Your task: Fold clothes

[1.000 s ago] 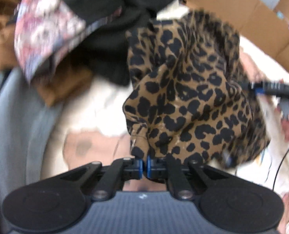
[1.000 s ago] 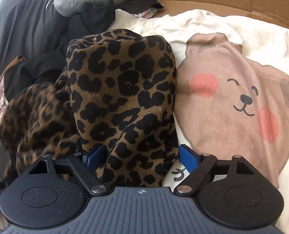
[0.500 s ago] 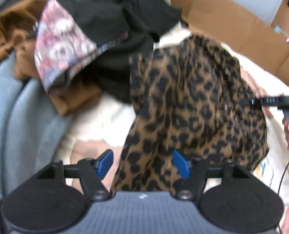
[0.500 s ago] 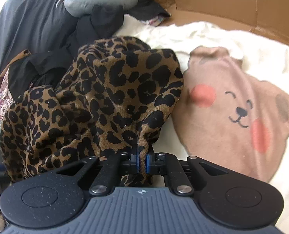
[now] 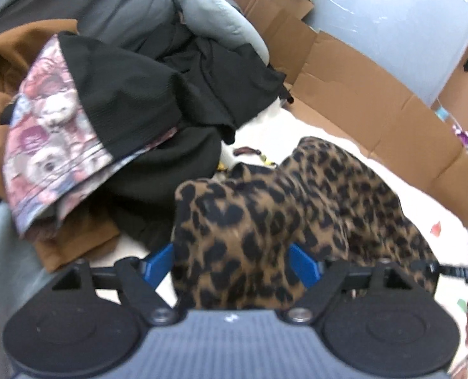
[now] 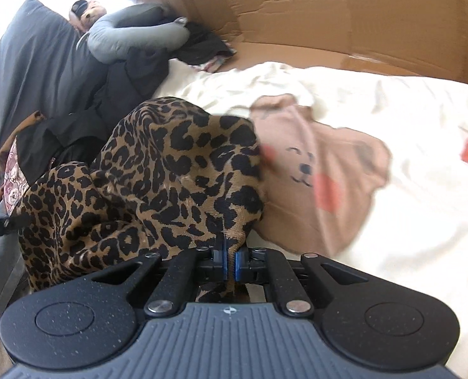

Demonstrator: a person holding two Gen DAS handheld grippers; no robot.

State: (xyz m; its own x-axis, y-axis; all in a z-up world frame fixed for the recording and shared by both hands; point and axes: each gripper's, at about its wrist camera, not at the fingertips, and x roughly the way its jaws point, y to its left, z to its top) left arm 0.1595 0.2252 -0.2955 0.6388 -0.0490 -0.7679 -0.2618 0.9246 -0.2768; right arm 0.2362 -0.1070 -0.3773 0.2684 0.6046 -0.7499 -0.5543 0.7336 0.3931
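Brown leopard-print woven garment (image 6: 158, 183), heaped on the cream bear-print bed sheet (image 6: 376, 145): right gripper (image 6: 229, 260) pinches its near-right edge, while left gripper (image 5: 230, 267), jaws just opened wide, straddles its near-left fold unclamped.

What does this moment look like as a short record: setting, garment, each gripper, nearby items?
setting: white bedding with a bear print, cardboard behind
garment: leopard-print cloth, bunched, unfolded
left gripper: open, jaws just opened wider; cloth lies between the pads, not pinched
right gripper: shut on a fold of the cloth
nearby: black garments, pink patterned fabric, brown garment, grey pillow
fold status: not yet begun
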